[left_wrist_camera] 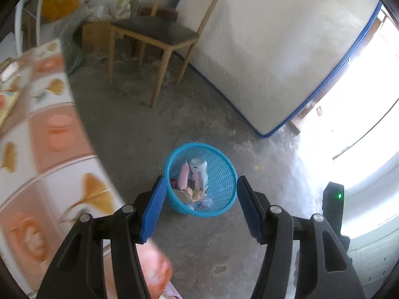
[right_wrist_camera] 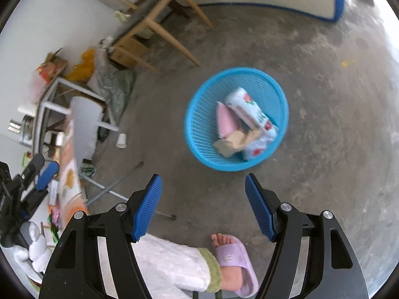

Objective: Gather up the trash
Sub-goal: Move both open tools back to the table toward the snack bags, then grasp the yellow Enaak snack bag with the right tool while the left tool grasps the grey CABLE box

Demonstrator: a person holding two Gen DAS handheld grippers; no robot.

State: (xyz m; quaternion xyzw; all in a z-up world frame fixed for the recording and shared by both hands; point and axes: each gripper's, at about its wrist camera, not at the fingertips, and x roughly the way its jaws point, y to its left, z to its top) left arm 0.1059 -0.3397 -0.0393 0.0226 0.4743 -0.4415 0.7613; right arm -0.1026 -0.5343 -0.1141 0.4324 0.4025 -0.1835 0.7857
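Observation:
A blue mesh trash basket (left_wrist_camera: pixel 225 174) stands on the concrete floor and also shows in the right wrist view (right_wrist_camera: pixel 199 122). It holds a white printed package (right_wrist_camera: pixel 249 111), a pink packet (right_wrist_camera: pixel 225 120), crumpled brown paper (right_wrist_camera: pixel 234 140) and a plastic wrapper (left_wrist_camera: pixel 203 203). My left gripper (left_wrist_camera: pixel 200 205) is open and empty, held above the basket's near side. My right gripper (right_wrist_camera: pixel 203 203) is open and empty, above the floor just short of the basket. The left gripper also shows at the left edge of the right wrist view (right_wrist_camera: pixel 37 174).
A table with a leaf-patterned cloth (left_wrist_camera: pixel 45 149) fills the left. A wooden chair (left_wrist_camera: pixel 159 32) stands behind, beside a white blue-edged mattress (left_wrist_camera: pixel 274 49). A paper cup (right_wrist_camera: pixel 121 140) lies on the floor. The person's foot in a purple slipper (right_wrist_camera: pixel 234 259) is below.

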